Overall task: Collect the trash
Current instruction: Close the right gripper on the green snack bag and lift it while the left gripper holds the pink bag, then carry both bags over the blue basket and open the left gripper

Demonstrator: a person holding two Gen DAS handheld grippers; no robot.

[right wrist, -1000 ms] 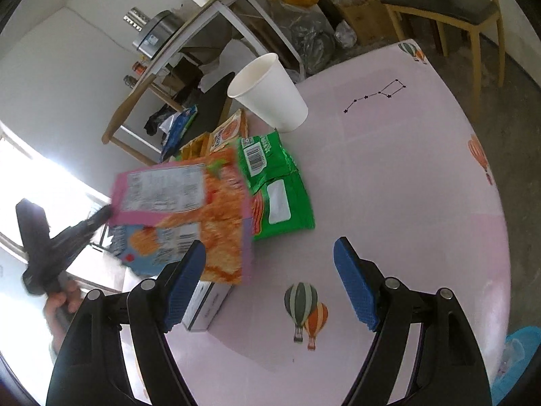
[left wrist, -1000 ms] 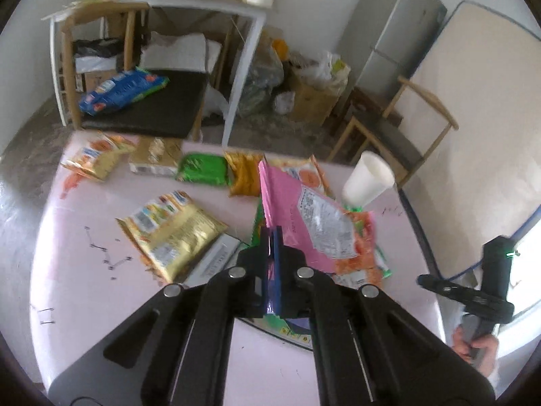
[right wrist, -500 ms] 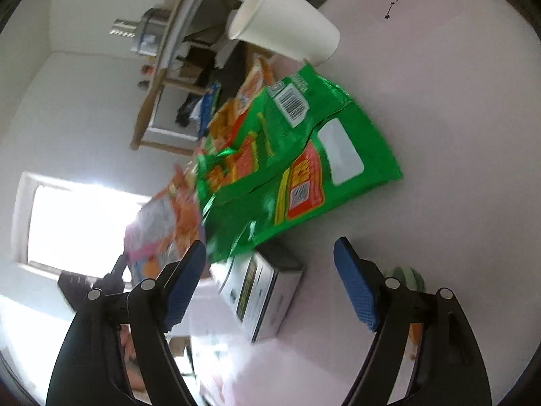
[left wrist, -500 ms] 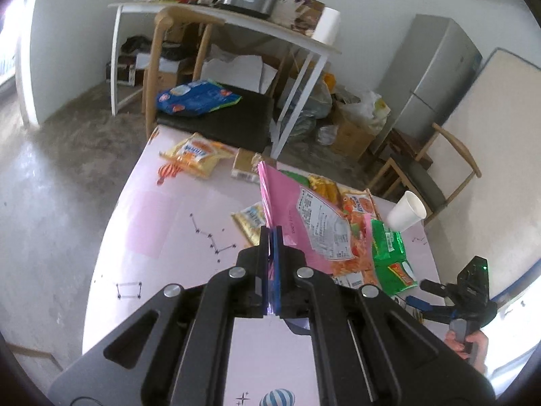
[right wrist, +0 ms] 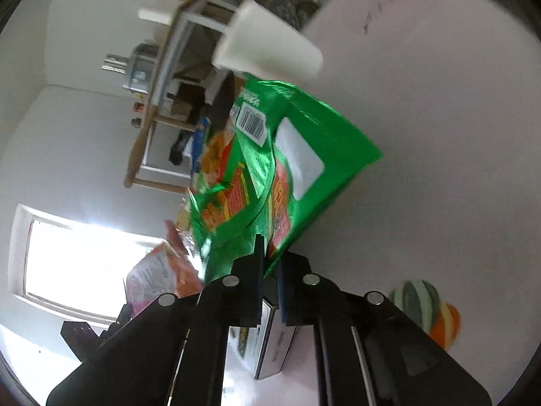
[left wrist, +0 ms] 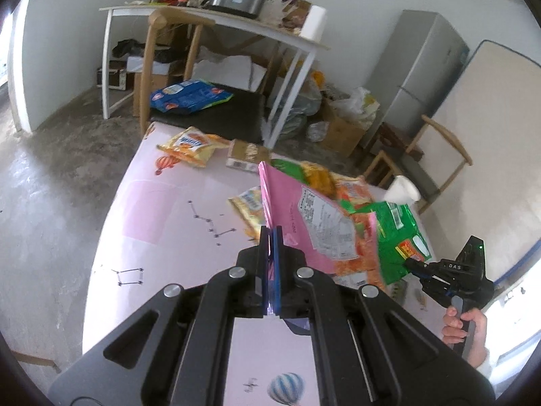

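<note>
My left gripper (left wrist: 272, 237) is shut on a pink snack wrapper (left wrist: 304, 223) and holds it up above the pink table (left wrist: 162, 209). My right gripper (right wrist: 268, 260) is shut on a green snack bag (right wrist: 287, 165), lifting its near edge; it also shows in the left wrist view (left wrist: 399, 237), with the right gripper (left wrist: 414, 265) at its lower corner. The pink wrapper shows at the left of the right wrist view (right wrist: 159, 277).
A white paper cup (right wrist: 267, 50) lies next to the green bag. A small white box (right wrist: 270, 348) sits under my right gripper. Yellow and orange snack bags (left wrist: 192, 143) and a brown box (left wrist: 245, 154) lie on the table's far part. A chair holds a blue bag (left wrist: 189, 96).
My right gripper went from open to shut on the green bag and tilted. My left gripper pulled back and up with the pink wrapper.
</note>
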